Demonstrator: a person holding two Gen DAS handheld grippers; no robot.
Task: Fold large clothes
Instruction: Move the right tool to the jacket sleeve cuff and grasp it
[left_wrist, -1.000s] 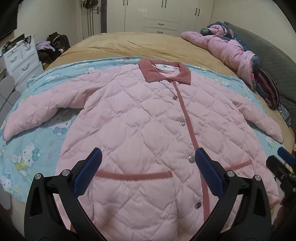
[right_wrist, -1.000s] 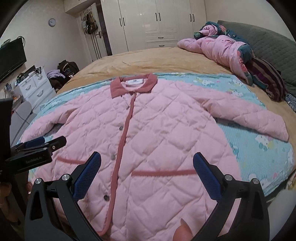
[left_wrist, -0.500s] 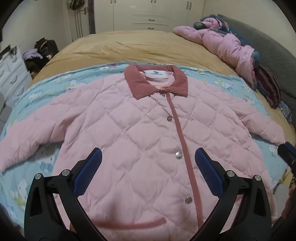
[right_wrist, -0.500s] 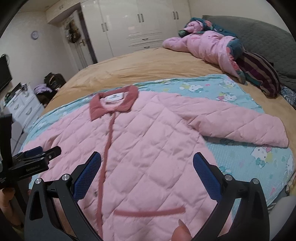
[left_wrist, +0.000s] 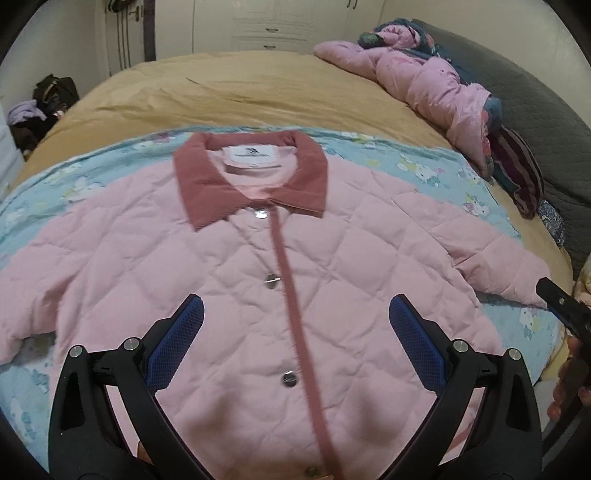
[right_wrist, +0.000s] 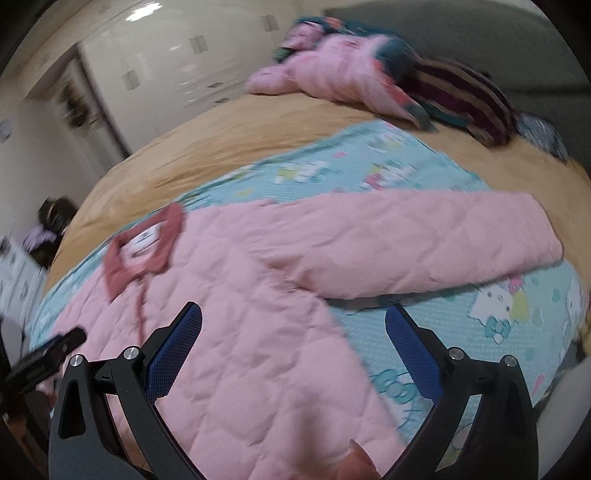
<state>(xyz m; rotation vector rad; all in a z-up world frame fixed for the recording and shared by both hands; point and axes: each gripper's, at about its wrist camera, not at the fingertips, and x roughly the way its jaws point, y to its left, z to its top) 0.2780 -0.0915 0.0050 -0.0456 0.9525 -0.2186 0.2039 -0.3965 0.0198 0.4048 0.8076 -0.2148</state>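
A pink quilted coat (left_wrist: 229, 280) lies flat and buttoned on a blue cartoon-print sheet (left_wrist: 436, 173), its dusty-red collar (left_wrist: 207, 181) toward the far side. My left gripper (left_wrist: 295, 317) hovers open above the chest, straddling the button placket. The blurred right wrist view has the coat (right_wrist: 240, 350) with its sleeve (right_wrist: 424, 251) stretched out to the right. My right gripper (right_wrist: 293, 325) is open above the spot where sleeve meets body, holding nothing. The left gripper's tip (right_wrist: 48, 354) shows at that view's left edge.
The bed has a tan cover (left_wrist: 258, 85). A heap of pink and striped clothes (left_wrist: 443, 88) lies at the far right by a grey headboard (left_wrist: 535, 107). White wardrobes (left_wrist: 269, 26) stand behind; bags (left_wrist: 40, 107) sit on the floor at left.
Both grippers moved forward up the coat, from the hem and pockets toward the collar. The right one also swung right toward the sleeve. Both stayed open.
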